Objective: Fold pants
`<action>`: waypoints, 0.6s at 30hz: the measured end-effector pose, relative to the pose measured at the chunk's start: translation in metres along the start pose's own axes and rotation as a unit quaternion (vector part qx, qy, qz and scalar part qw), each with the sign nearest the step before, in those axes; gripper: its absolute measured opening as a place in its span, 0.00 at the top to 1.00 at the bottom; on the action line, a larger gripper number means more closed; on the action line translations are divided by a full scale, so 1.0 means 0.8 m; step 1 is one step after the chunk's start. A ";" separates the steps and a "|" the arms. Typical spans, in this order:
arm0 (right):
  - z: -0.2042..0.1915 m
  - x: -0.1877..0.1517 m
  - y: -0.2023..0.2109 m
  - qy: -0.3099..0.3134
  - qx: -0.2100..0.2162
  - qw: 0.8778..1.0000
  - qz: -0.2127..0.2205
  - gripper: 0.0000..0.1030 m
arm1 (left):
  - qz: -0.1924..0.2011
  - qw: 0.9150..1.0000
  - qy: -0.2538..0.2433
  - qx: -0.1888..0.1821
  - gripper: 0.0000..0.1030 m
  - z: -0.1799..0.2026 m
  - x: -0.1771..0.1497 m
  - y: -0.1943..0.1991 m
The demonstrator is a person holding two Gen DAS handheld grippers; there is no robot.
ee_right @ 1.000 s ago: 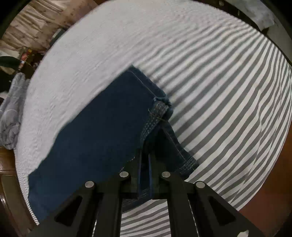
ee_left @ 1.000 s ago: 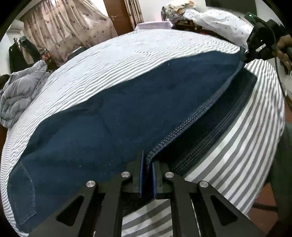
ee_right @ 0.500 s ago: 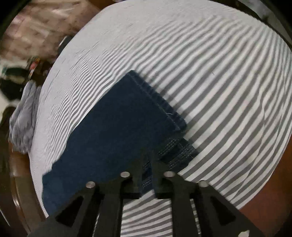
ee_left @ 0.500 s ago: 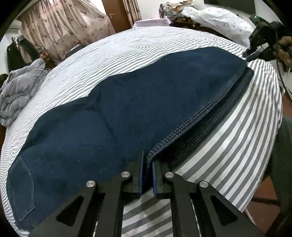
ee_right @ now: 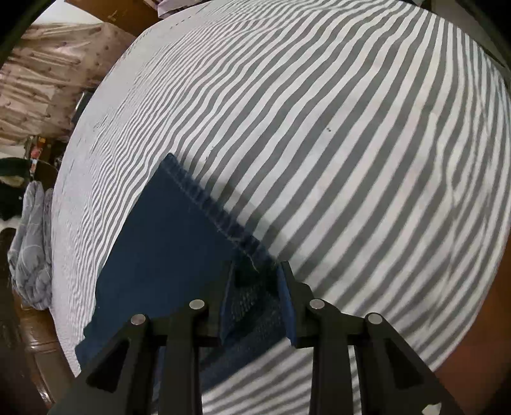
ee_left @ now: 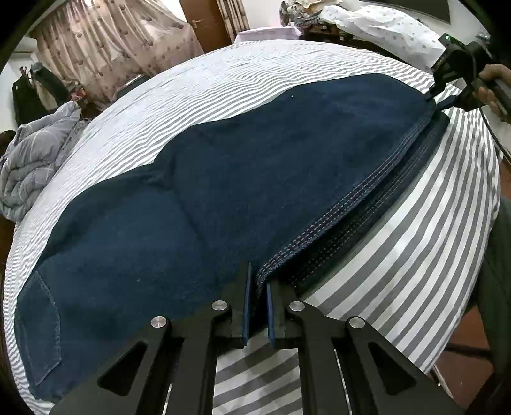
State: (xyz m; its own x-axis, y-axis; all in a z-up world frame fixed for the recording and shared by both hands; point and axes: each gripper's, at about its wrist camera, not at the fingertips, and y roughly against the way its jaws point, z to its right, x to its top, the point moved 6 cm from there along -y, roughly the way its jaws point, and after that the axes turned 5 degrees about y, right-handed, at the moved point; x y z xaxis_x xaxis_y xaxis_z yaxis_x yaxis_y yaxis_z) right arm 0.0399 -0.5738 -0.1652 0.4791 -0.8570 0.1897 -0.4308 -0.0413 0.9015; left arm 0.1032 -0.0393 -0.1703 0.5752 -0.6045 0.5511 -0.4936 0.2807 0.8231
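Dark blue jeans [ee_left: 223,191] lie folded lengthwise on the striped bed, the stitched side seams stacked along the near edge. My left gripper [ee_left: 258,281] is shut on that seam edge near the waist end. In the left wrist view my right gripper [ee_left: 438,95] sits at the far leg end, held by a hand [ee_left: 491,86]. In the right wrist view the right gripper [ee_right: 255,271] has its jaws opening. The hem corner of the jeans [ee_right: 166,242] lies loose between the blue pads [ee_right: 286,297], flat on the sheet.
The grey-and-white striped sheet [ee_right: 319,127] covers the whole bed. A grey quilt [ee_left: 28,166] is bunched at the left edge. Curtains [ee_left: 111,41] and a pile of bedding [ee_left: 377,25] stand beyond. The wooden bed frame [ee_right: 35,351] and reddish floor [ee_right: 479,351] border the mattress.
The right gripper came down to the bed and its jaws parted, letting go of the hem. The leg end settled flat. The left gripper kept its pinch.
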 end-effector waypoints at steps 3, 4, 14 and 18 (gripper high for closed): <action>0.002 0.002 0.002 -0.001 0.007 1.000 0.011 0.86 | 0.000 1.000 0.014 -0.012 0.92 -0.005 0.003 0.003; -0.003 0.002 0.008 0.008 0.013 1.000 0.016 0.87 | 0.002 1.000 0.017 -0.016 0.92 -0.007 0.004 0.005; 0.002 -0.017 0.058 0.046 -0.015 0.998 0.037 0.88 | -0.007 1.000 -0.024 -0.006 0.91 -0.003 -0.014 0.012; 0.017 -0.027 0.025 0.057 -0.055 0.997 0.020 0.87 | -0.006 0.999 -0.030 0.013 0.91 0.001 -0.019 0.002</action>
State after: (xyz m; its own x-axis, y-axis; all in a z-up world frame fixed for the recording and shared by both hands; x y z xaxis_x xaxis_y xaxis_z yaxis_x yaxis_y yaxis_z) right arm 0.0107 -0.5632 -0.1566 0.5494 -0.7927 0.2643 -0.3680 0.0545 0.9282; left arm 0.0931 -0.0303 -0.1778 0.5422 -0.6513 0.5309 -0.5042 0.2532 0.8256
